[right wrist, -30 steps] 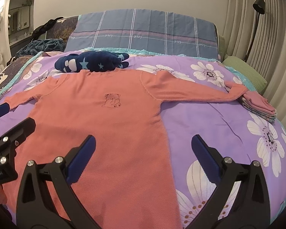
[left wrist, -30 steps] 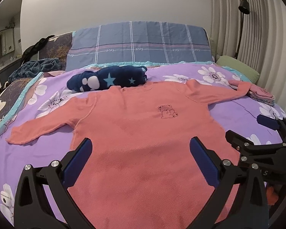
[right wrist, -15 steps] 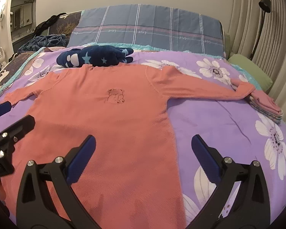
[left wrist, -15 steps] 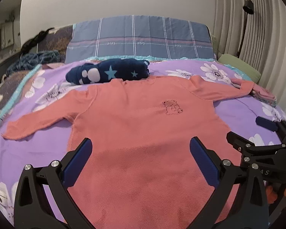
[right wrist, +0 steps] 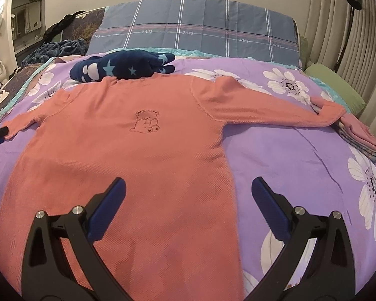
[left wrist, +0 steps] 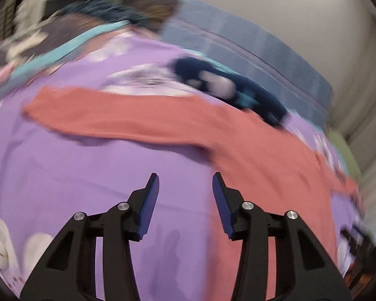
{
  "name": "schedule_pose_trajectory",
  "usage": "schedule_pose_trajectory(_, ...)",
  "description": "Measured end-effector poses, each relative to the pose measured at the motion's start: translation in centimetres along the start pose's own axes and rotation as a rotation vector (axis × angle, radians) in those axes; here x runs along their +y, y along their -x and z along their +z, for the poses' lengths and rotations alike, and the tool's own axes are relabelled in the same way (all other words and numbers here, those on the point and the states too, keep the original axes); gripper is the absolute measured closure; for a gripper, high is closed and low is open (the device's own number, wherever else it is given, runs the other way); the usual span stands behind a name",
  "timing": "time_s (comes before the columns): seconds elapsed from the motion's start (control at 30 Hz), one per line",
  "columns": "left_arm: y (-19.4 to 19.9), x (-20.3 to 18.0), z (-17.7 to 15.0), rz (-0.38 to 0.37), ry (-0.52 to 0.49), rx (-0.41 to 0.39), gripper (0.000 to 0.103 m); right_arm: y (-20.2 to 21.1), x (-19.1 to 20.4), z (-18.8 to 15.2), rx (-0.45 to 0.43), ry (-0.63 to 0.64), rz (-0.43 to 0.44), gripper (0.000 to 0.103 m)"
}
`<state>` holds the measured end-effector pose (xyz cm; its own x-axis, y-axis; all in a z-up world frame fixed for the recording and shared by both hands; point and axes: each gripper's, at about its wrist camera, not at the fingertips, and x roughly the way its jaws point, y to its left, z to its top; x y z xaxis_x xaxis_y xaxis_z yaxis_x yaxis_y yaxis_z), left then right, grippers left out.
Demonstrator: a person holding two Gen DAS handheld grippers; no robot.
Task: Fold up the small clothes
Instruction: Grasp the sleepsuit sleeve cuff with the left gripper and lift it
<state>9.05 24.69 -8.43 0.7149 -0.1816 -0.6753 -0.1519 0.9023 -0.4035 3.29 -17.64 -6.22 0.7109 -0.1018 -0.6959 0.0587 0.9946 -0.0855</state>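
Bedspread beneath narrowed, shifted left tongs.

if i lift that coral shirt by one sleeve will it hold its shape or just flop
Probably flops: the coral shirt lies flat and follows the purple bedspread. The thin knit looks light. The long sleeve would likely trail and drag.

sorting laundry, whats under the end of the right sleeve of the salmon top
The right sleeve cuff rests on a small stack of folded clothes, pink piece on top. The layers below show only as edges; what they are is hidden.
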Motion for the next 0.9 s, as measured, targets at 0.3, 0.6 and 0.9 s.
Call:
schedule_pose_trajectory(0.3, -2.8, 12.6, 4.4, 0.091, 0.35, -0.027, 0.056, -2.4, -0.6, 0.1, 0.036, 0.0, -0.014, 0.002)
schedule_pose_trajectory(0.6, -5.1, 16.5, 6.5, 0.115, 0.528, -0.063, 0.045, -3.6, -1.0, 0.7, 0.045, -0.007, -0.028, 0.002)
schedule_pose_trajectory(0.9, -5.4, 15.4, 9.4, 0.147, 0.486, -0.161, 0.099, -4.5, -1.6, 1.7, 0.044, -0.028, 0.009, 0.002)
